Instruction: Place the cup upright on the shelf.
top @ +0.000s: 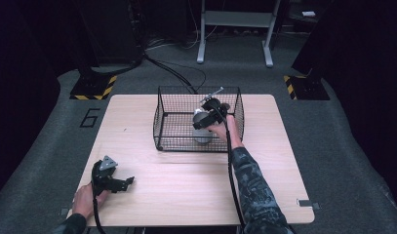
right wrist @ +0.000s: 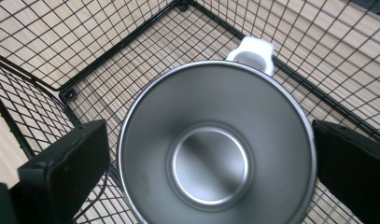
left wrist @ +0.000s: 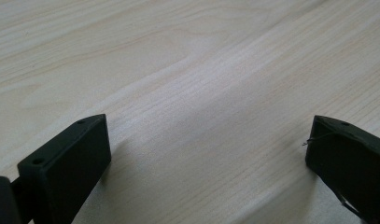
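Observation:
A black wire basket (top: 160, 117) stands at the back middle of the wooden table (top: 186, 190). Inside it stands a steel cup (top: 202, 132), upright. In the right gripper view I look straight down into the cup (right wrist: 211, 158), whose white handle (right wrist: 251, 52) points toward the basket wall (right wrist: 108, 51). My right gripper (top: 206, 119) is held over the basket, open, with one jaw on each side of the cup's rim (right wrist: 209, 126). My left gripper (top: 127, 183) rests near the table's front left corner, open over bare wood (left wrist: 209, 123).
The basket's wire walls rise close around the right gripper. The light wood of the table (left wrist: 178, 56) stretches between the basket and the front edge. A metal stand (top: 235, 29) and cables (top: 171, 70) lie on the floor beyond the table.

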Tool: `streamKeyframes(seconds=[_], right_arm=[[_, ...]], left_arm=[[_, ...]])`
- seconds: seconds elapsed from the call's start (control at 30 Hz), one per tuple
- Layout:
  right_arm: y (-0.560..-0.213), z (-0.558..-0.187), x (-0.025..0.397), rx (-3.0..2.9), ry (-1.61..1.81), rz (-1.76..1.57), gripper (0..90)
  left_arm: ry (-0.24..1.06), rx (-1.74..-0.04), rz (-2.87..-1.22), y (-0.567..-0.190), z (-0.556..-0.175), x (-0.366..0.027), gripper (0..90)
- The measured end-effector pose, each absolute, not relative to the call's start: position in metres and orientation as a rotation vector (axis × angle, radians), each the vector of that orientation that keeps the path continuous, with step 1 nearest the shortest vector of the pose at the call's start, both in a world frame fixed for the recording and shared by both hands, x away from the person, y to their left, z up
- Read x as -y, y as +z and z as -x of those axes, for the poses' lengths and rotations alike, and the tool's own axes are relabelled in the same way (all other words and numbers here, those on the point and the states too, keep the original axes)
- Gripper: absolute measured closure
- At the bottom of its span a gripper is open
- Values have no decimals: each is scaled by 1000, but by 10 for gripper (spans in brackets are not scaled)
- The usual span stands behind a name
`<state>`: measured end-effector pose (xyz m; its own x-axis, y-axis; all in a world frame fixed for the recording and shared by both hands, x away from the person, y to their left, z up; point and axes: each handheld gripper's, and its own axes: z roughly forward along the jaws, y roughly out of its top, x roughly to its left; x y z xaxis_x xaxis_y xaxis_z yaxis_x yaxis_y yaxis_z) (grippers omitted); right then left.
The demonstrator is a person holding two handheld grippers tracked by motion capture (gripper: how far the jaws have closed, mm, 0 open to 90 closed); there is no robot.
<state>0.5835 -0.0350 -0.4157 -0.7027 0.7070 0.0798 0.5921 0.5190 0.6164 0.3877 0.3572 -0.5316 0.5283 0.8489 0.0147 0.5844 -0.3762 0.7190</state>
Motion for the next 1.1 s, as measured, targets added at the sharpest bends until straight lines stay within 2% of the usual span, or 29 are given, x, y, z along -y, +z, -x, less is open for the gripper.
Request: streamKeyframes(seconds=[0.43, 1.1], right_arm=[[-389, -559, 49, -2509, 993, -1049, 0], [-363, -479, 85, -2431, 1048, -910, 0]], left_arm=[[510, -1158, -2099, -532, -388, -357, 2], [510, -1158, -2100, -532, -388, -357, 2]])
